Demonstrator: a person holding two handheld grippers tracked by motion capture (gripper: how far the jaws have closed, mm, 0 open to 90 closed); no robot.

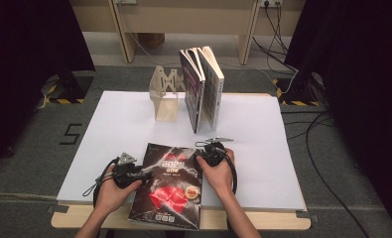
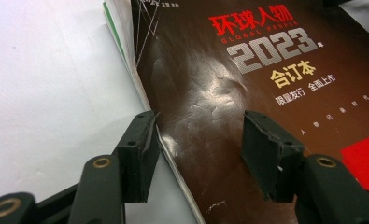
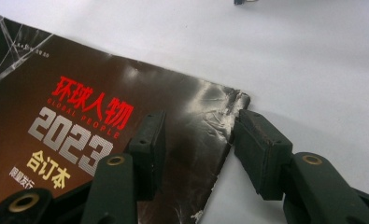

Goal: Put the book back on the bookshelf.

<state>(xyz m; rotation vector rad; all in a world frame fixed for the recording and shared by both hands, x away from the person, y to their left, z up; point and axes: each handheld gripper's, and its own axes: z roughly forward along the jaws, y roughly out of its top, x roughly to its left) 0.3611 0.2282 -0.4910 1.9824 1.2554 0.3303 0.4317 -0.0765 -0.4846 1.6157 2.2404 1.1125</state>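
Left hand-held gripper and right hand-held gripper, both released, jaws straddling opposite side edges of the magazine without pressing. It lies flat at the near edge of the bench, overhanging slightly. Risk: thin glossy covers may crumple or slip if only the top sheets are pinched. Cover dark brown, creased, red and silver lettering.

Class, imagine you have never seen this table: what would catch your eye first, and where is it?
The dark glossy magazine with red characters and "2023" lies flat at the table's near edge, the left gripper and right gripper straddling its side edges with open jaws. Behind it, two books stand upright beside a pale wooden book stand on the white sheet.
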